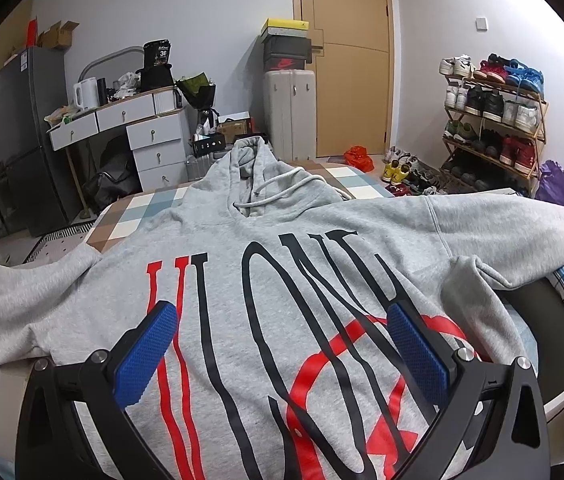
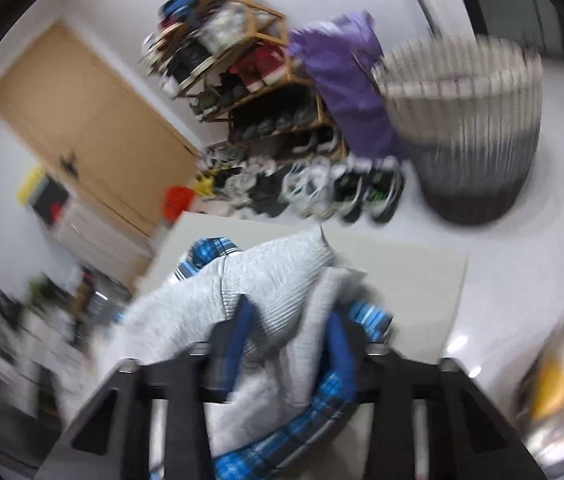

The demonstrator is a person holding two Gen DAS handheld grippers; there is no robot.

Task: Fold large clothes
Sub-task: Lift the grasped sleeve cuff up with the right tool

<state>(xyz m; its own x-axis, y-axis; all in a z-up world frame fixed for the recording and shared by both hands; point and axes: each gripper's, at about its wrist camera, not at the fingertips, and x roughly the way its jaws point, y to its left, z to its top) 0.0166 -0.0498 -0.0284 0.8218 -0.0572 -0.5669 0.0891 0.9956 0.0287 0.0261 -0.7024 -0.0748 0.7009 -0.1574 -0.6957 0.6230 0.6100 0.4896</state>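
Note:
A grey hoodie [image 1: 282,220] with black and red lettering lies spread front-up on the checked bed cover [image 1: 138,208], hood at the far end and sleeves out to both sides. My left gripper [image 1: 282,310] hovers low over its chest print, blue pads [image 1: 150,352] wide apart and nothing between them. The right wrist view is blurred. There my right gripper [image 2: 289,308] has its blue fingers [image 2: 242,328] closed in on a bunched end of the hoodie's grey sleeve [image 2: 282,264], which fills the gap between them. A blue plaid cloth [image 2: 214,248] lies under that sleeve.
A shoe rack [image 1: 493,120] and loose shoes [image 2: 321,188] stand by the wall right of the wooden door [image 1: 345,60]. A slatted laundry basket [image 2: 469,128] and a purple bag [image 2: 345,80] stand beside the rack. A cluttered desk [image 1: 122,116], a suitcase [image 1: 289,112] and a dark fridge [image 1: 22,140] lie beyond the bed.

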